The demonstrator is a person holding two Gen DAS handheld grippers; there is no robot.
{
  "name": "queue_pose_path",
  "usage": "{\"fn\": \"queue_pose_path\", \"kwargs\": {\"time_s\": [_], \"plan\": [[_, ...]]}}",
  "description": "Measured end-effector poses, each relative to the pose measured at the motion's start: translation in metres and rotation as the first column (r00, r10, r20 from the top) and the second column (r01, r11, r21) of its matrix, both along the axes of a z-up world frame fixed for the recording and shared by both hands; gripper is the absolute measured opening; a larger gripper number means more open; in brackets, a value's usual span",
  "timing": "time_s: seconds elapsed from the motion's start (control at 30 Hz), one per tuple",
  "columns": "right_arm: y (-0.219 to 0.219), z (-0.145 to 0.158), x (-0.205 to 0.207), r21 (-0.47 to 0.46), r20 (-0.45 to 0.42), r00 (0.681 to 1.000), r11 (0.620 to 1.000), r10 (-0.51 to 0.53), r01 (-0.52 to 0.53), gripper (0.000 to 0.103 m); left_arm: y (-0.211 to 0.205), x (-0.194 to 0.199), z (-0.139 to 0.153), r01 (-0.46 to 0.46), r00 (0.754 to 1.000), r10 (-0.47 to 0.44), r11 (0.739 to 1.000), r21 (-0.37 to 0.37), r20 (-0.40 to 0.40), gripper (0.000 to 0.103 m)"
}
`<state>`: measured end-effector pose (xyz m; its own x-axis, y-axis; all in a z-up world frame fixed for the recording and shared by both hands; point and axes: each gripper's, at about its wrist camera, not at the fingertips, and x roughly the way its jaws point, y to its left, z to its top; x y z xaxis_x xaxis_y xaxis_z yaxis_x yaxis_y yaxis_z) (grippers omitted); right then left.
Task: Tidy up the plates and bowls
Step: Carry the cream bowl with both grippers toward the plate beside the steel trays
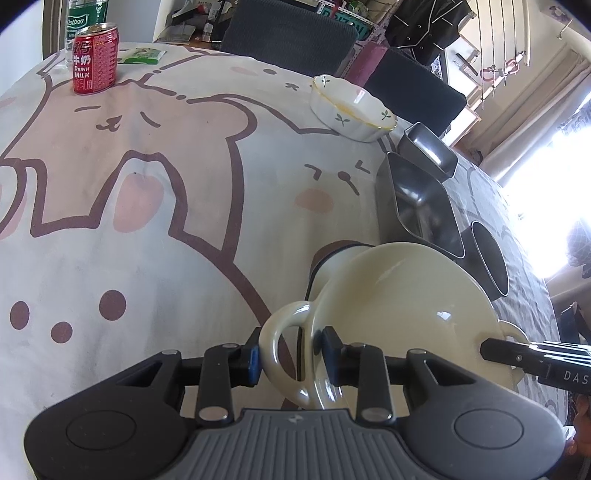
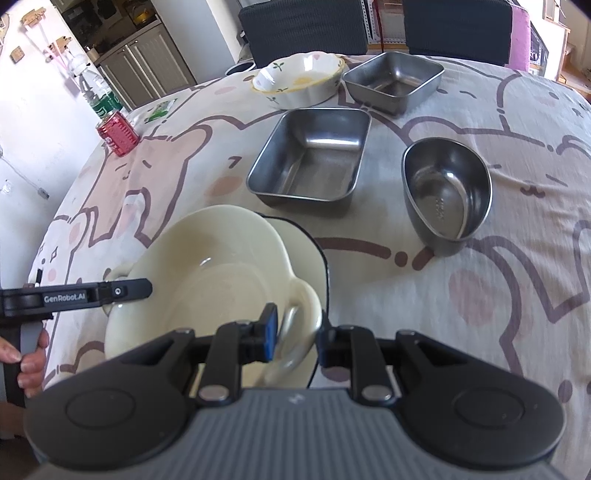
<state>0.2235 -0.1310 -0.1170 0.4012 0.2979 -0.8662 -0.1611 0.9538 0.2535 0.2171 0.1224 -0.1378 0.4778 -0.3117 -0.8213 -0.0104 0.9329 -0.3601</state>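
Gripping one cream bowl by both handles above the tablecloth.
Left gripper and right gripper, each partly closed, pinch opposite handles; the bowl sits over a white dish.

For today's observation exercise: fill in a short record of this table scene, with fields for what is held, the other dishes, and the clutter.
held: cream two-handled bowl, left gripper and right gripper each at one handle
beneath: white dark-rimmed dish
metal dishes: rectangular tray, square tray, oval bowl
ceramic: floral fluted bowl
clutter: red can, water bottle
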Motion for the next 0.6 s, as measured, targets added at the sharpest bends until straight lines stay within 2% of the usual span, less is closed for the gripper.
{"fn": "queue_pose_path", "kwargs": {"time_s": [0.6], "plan": [[0.0041,-0.0060,0.0038,-0.027,-0.038,0.999,1.000,0.012,-0.013,0.027,-0.0032,0.0000,0.0038,0.018,1.000,-0.019,0.999,0.042,0.021,0.034]]}}
